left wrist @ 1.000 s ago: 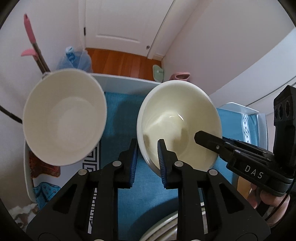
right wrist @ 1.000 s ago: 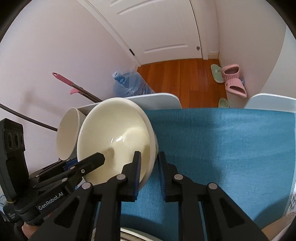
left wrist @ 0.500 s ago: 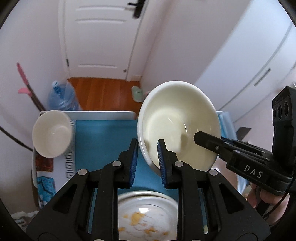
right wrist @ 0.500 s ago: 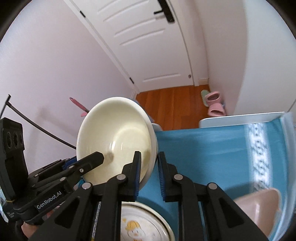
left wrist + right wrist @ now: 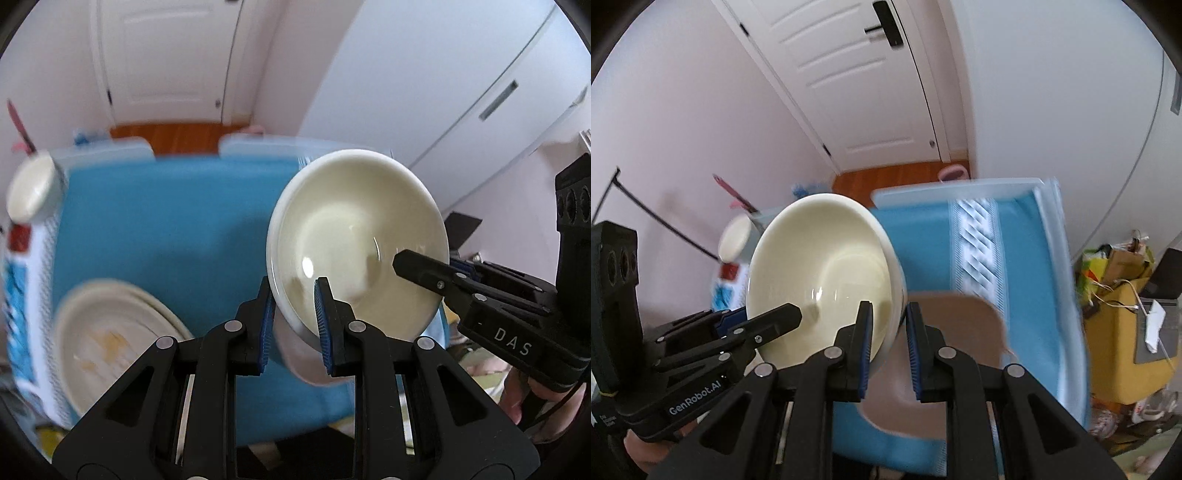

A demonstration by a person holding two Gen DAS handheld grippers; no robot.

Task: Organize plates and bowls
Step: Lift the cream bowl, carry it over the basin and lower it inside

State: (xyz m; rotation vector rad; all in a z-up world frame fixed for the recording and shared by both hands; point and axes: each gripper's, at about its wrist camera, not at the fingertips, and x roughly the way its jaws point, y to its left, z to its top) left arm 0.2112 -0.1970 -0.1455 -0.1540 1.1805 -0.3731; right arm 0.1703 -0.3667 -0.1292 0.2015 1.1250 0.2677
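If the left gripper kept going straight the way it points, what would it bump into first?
Apart from the bowl its jaws already clamp, probably the blue cloth below; depth is unclear.

The cream bowl [image 5: 354, 243] looks like glazed ceramic, smooth and glossy, with bright highlights. Each claw [image 5: 293, 317] is matt black plastic with ribbed blue rubbery pads [image 5: 911, 343] and small metal pins. A matt woven blue cloth [image 5: 159, 221] covers the worktop. The floor [image 5: 886, 181] is polished wood; the door [image 5: 849, 85] is smooth, painted white.
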